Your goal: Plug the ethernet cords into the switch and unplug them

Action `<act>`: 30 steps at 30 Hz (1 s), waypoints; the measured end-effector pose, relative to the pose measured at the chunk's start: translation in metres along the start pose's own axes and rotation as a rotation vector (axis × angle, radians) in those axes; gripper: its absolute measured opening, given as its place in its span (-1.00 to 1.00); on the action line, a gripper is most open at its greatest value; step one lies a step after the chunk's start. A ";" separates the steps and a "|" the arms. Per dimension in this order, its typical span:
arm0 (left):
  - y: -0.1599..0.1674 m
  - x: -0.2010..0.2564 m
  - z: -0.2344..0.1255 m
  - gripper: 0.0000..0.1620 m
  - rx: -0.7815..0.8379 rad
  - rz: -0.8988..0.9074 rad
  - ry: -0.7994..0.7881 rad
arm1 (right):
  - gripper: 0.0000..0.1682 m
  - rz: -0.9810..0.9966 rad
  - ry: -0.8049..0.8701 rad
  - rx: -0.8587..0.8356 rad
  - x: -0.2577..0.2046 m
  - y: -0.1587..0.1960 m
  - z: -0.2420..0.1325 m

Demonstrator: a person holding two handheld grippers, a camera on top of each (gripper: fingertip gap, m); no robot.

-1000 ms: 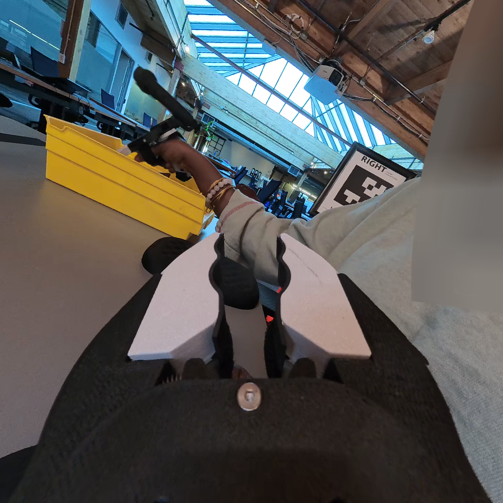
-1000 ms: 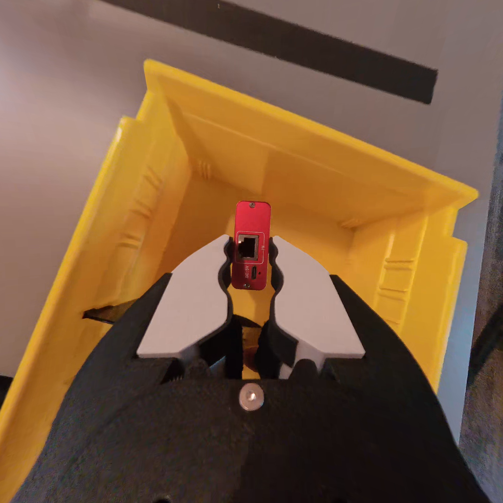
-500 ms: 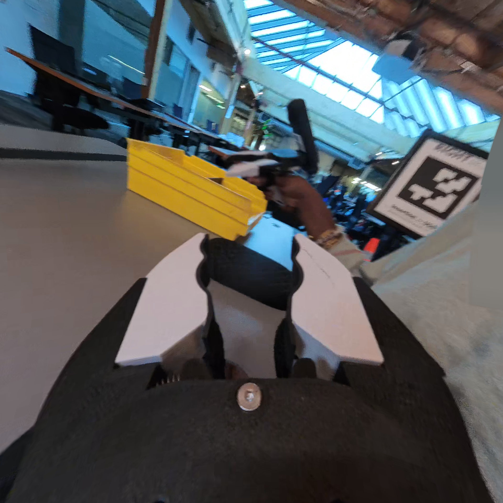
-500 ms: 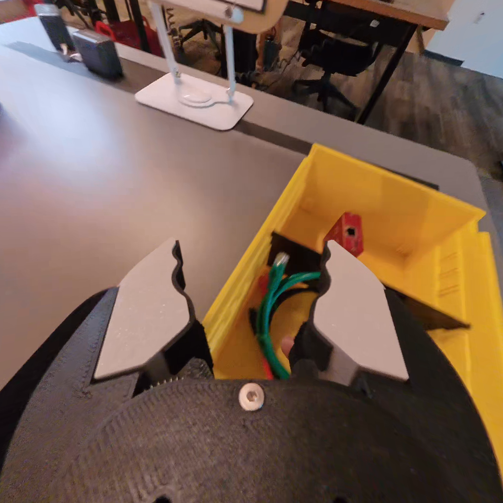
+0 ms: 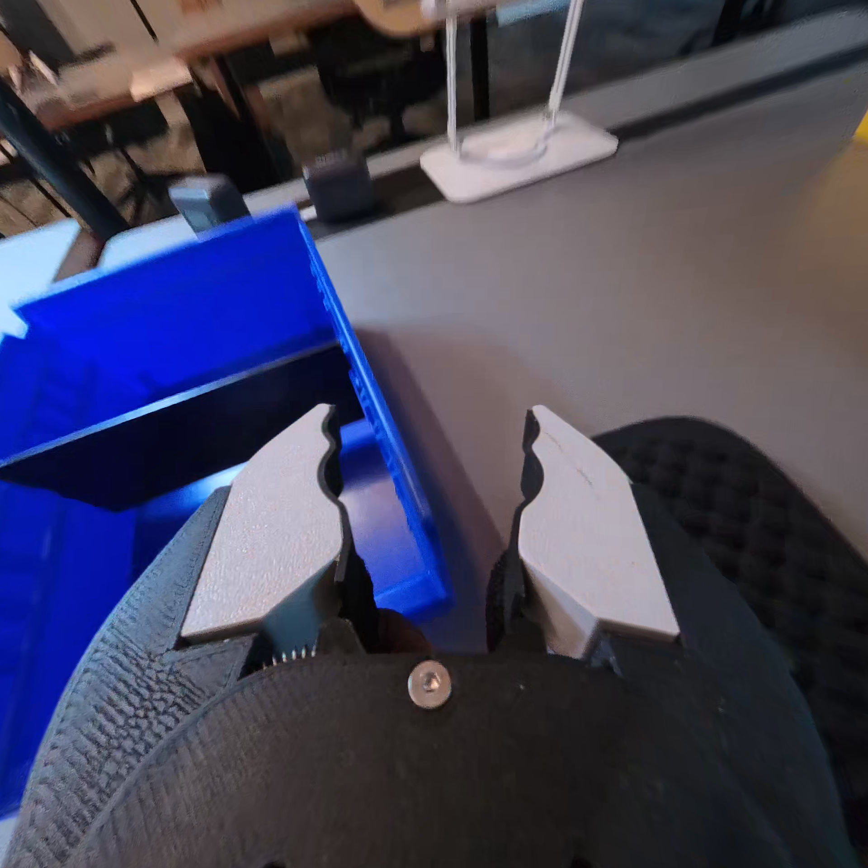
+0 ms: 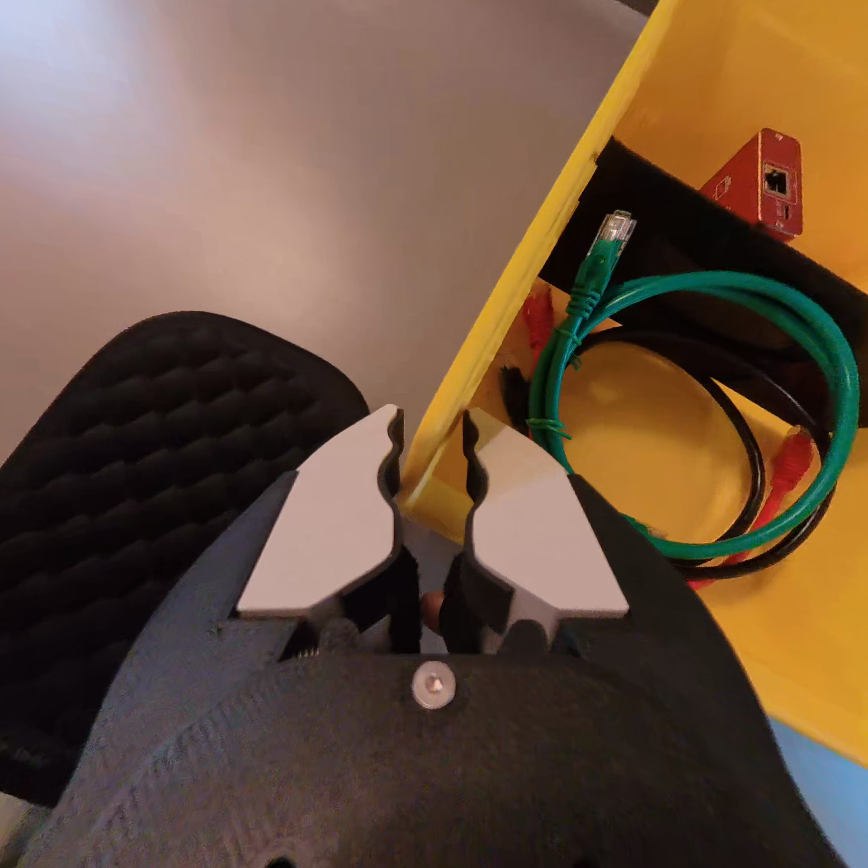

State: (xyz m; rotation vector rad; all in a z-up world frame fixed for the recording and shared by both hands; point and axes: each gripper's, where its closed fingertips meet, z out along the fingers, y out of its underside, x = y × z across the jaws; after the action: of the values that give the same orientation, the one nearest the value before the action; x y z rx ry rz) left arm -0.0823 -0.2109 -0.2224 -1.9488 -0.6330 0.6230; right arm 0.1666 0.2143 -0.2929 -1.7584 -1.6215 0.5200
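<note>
Right gripper [image 6: 432,434]: jaws narrow, straddling the near corner of the yellow bin [image 6: 526,300], one finger outside the wall, one inside. Contact with the rim looks likely but cannot be confirmed from this angle.

Inside yellow bin, near compartment: green ethernet cord [image 6: 798,324] coiled in a loop, tied with green twist ties, clear plug [image 6: 615,230] pointing up toward the black divider [image 6: 704,235]. Black cord [image 6: 751,451] and red cord [image 6: 789,465] coiled under and within the green loop. Second red plug [image 6: 538,314] close against the bin's left wall.

Far compartment, beyond divider: red switch [image 6: 761,188], tilted, port face toward the camera, nothing plugged in.

Black textured pad [image 6: 164,422] on the grey table [image 6: 235,164], left of the bin and apart from it.

Left gripper [image 5: 430,418]: jaws wide, nothing between them, hovering over the right wall of a blue bin [image 5: 366,399]. Dark divider [image 5: 178,427] across the blue bin; contents hidden. View motion-blurred. Black pad [image 5: 751,516] to the right on the table. White stand base [image 5: 516,155] and two small dark boxes [image 5: 338,183] at the table's far edge.
</note>
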 end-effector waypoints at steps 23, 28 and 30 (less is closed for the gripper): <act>-0.004 0.018 0.073 -0.54 0.056 -0.046 0.039 | -0.67 -0.227 -0.048 -0.033 -0.091 -0.096 0.079; -0.004 0.018 0.073 -0.54 0.066 -0.056 0.044 | -0.61 -0.256 -0.193 0.059 -0.162 -0.122 0.089; -0.005 0.018 0.073 -0.53 0.076 -0.067 0.051 | -0.59 -0.285 -0.230 0.085 -0.190 -0.130 0.090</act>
State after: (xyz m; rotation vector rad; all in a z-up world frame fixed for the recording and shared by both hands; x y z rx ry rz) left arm -0.1174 -0.1507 -0.2512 -1.8592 -0.6312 0.5459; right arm -0.0149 0.0470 -0.2923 -1.4152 -1.9403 0.6613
